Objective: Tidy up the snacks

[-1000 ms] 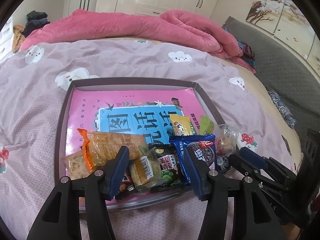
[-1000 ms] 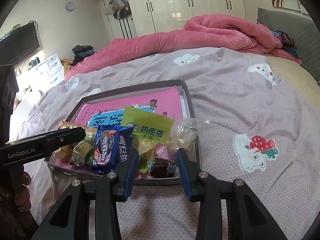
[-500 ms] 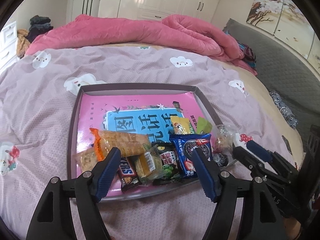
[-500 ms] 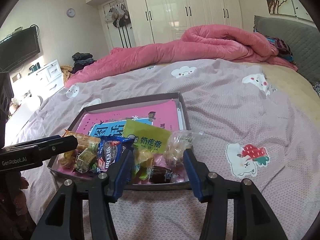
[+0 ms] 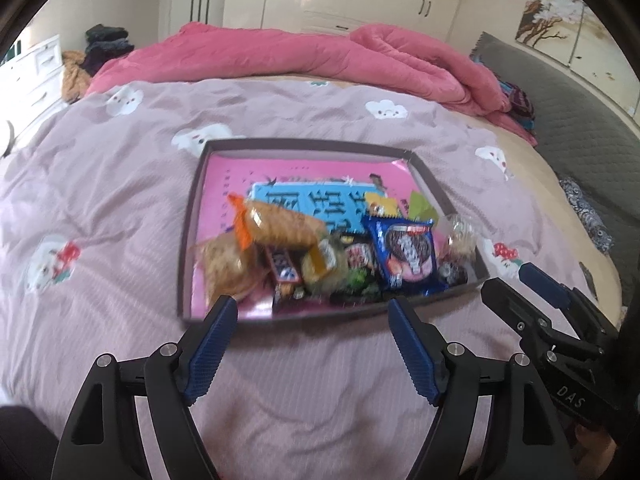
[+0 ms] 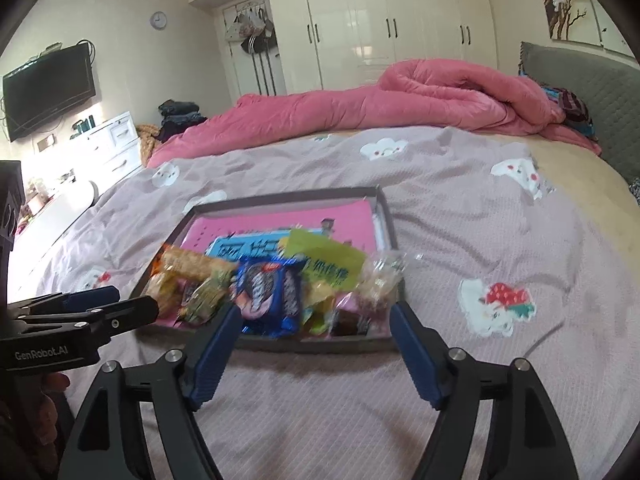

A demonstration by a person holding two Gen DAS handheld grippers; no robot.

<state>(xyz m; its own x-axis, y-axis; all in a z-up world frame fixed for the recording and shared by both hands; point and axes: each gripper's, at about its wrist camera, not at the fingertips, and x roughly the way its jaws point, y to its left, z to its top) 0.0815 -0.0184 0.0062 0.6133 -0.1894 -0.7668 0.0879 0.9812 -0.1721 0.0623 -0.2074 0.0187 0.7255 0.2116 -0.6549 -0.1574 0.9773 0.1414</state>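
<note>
A shallow grey tray (image 5: 312,146) with a pink printed floor lies on the bed; it also shows in the right wrist view (image 6: 288,196). Several snacks are piled at its near end: an orange-ended cracker pack (image 5: 276,222), a blue cookie pack (image 5: 408,250) (image 6: 266,292), a chocolate bar (image 5: 284,270), a green packet (image 6: 324,258) and a clear bag (image 6: 380,274). My left gripper (image 5: 310,322) is open and empty, just short of the tray's near rim. My right gripper (image 6: 314,328) is open and empty at the near right corner.
The lilac bedsheet (image 5: 100,208) with cloud prints spreads around the tray. A pink duvet (image 6: 400,100) is bunched at the far side. A grey headboard (image 6: 580,76) stands on the right, white wardrobes (image 6: 380,20) behind, and a dresser and TV (image 6: 48,88) on the left.
Both grippers have pulled back from the snack pile toward me and risen, so the tray looks smaller and farther. Both stay open and empty. The snacks have not moved.
</note>
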